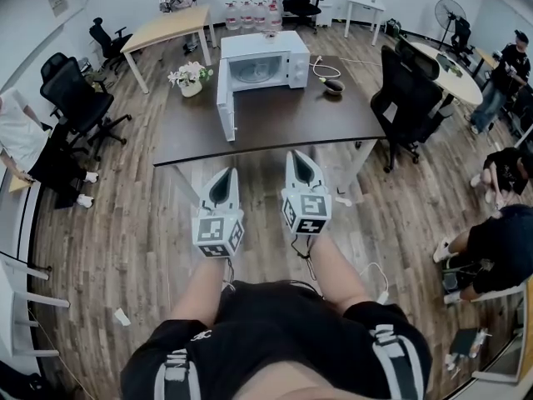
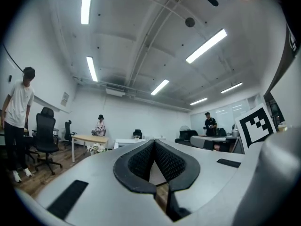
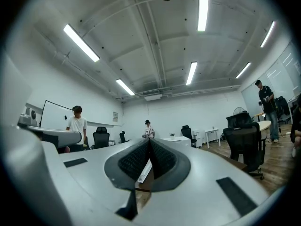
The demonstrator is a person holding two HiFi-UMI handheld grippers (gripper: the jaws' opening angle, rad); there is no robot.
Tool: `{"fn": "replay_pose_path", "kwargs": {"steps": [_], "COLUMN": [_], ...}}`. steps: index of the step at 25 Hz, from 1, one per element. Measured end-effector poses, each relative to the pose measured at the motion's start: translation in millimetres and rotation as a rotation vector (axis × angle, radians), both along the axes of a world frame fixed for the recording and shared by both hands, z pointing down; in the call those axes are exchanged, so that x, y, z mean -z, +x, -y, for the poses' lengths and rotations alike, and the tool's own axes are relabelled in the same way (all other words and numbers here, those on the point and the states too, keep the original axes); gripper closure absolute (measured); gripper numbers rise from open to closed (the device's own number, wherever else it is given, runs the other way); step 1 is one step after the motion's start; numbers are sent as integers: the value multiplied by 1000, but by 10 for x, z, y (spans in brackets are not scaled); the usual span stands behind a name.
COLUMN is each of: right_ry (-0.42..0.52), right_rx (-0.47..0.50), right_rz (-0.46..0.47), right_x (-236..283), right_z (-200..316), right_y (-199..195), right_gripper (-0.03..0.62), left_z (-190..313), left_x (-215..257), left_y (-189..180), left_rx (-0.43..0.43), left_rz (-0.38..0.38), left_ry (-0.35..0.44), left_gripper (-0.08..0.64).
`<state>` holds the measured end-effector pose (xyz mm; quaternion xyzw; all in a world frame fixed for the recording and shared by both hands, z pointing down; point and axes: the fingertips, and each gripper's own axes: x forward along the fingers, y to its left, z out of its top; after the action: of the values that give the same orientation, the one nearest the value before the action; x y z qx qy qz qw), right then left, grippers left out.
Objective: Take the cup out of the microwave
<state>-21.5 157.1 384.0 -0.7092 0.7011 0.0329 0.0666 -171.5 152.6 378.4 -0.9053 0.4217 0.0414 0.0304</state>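
We are at the approach step: left gripper [image 1: 224, 174] and right gripper [image 1: 296, 156], both clenched on nothing, sit well short of the open microwave [image 1: 265, 50], where the cup presumably stands unseen inside, so next we must step in and spread one gripper's jaws.

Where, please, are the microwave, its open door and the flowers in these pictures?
microwave [image 1: 265, 43], head view, its white top.
door [image 1: 226, 111], head view, middle of the open panel.
flowers [image 1: 189, 75], head view, the blossoms.

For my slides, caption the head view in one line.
Shut and empty, the left gripper and right gripper hover short of the table where the microwave stands, door open.
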Motion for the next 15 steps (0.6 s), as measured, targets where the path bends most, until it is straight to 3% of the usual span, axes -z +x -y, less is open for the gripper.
{"fn": "replay_pose_path", "kwargs": {"steps": [9,15], "right_ry": [-1,7], "right_rx": [4,7], "right_rz": [-30,-41], "right_x": [-55,-175], "right_z": [33,330], "right_y": [178,316], "right_gripper": [594,594], "left_z": [-16,300], "left_x": [-85,-210], "left_y": [233,389], "left_rx": [4,9], "left_rz": [24,20], "left_ry": [13,18], "left_gripper": [558,558]}}
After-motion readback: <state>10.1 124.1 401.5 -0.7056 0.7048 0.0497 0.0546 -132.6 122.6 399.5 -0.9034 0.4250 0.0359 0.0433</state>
